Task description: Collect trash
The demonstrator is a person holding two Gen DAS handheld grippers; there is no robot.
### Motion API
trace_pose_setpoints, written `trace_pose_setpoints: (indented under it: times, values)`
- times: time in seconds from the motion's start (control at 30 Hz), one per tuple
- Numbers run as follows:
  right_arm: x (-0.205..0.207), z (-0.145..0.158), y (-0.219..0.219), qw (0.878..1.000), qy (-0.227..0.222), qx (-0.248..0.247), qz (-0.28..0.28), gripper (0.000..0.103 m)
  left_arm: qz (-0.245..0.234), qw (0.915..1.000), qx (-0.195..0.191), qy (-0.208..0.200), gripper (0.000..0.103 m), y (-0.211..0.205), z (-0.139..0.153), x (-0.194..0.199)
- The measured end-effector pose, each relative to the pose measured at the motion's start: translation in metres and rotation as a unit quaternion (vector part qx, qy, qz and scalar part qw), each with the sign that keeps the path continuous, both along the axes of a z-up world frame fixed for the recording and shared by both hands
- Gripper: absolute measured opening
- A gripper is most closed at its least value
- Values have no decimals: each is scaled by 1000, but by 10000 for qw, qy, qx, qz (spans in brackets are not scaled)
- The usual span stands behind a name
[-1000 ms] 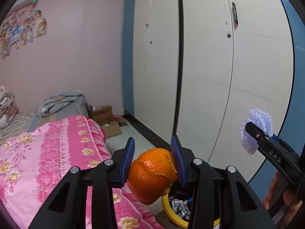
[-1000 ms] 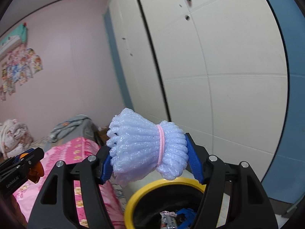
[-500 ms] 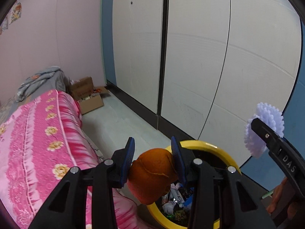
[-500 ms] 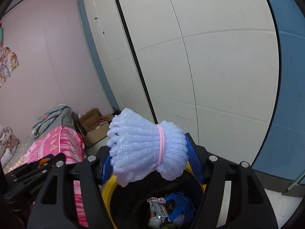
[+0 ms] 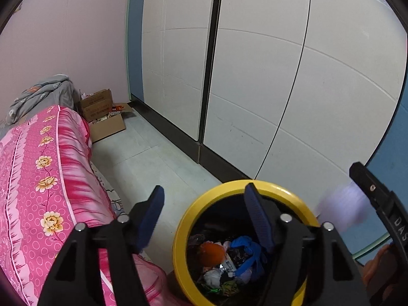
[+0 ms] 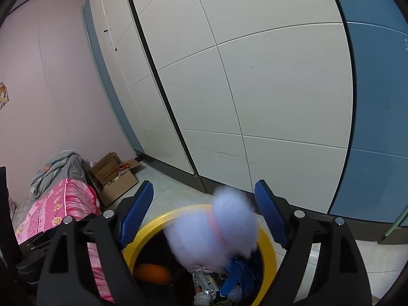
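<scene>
A yellow-rimmed black trash bin [image 5: 204,201] stands on the floor below both grippers; it also shows in the right wrist view [image 6: 267,244]. My left gripper [image 5: 204,216] is open and empty above the bin's left rim. The orange peel [image 5: 212,254] lies inside the bin among wrappers and shows in the right wrist view [image 6: 152,273] too. My right gripper [image 6: 204,216] is open above the bin. The pale blue foam net [image 6: 216,232] with a pink band is blurred, falling free between its jaws toward the bin; it shows blurred in the left wrist view [image 5: 339,209].
A bed with a pink floral cover [image 5: 38,178] runs along the left, close to the bin. White wardrobe doors [image 5: 255,76] stand behind. An open cardboard box [image 5: 104,117] sits on the grey floor at the far end. A grey blanket [image 5: 40,94] lies on the bed.
Both grippers tilted down over the bin and opened. The orange peel dropped from the left gripper into the bin. The foam net left the right gripper and is falling.
</scene>
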State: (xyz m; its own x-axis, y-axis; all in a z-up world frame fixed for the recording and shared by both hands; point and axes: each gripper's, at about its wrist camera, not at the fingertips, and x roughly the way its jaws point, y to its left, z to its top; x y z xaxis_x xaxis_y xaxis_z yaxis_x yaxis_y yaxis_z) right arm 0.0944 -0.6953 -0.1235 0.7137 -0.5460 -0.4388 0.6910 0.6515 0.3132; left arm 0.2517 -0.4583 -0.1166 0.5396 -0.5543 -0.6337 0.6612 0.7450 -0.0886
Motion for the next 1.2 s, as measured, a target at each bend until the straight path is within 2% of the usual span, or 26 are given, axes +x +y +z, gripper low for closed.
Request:
trace_pose_setpoints:
  times: [0.33,0.53,0.73,0.9,1.03,1.13,1.2]
  values:
    - [-14,28,16,9994,-312,-110,64,83,391,9985,-372,-31,68,42,34,2]
    - [-18,52,42,9985,-389,-273,284,83,771,9952,-555,-213,68,95,61,-9]
    - [-13,75,86,9952,-398,-472,758,84,1269,9893,-594,-418,68,159,81,-23]
    - [-4,93,136,9873,-345,-639,1416,84,1816,9797,-573,-621,68,219,95,-37]
    - [5,103,182,9752,-282,-701,2080,84,2229,9703,-569,-747,68,268,107,-53]
    - [10,110,212,9665,-243,-765,2439,84,2597,9598,-502,-937,72,304,116,-68]
    - [12,114,229,9621,-242,-809,2592,84,2725,9557,-510,-990,73,321,121,-77]
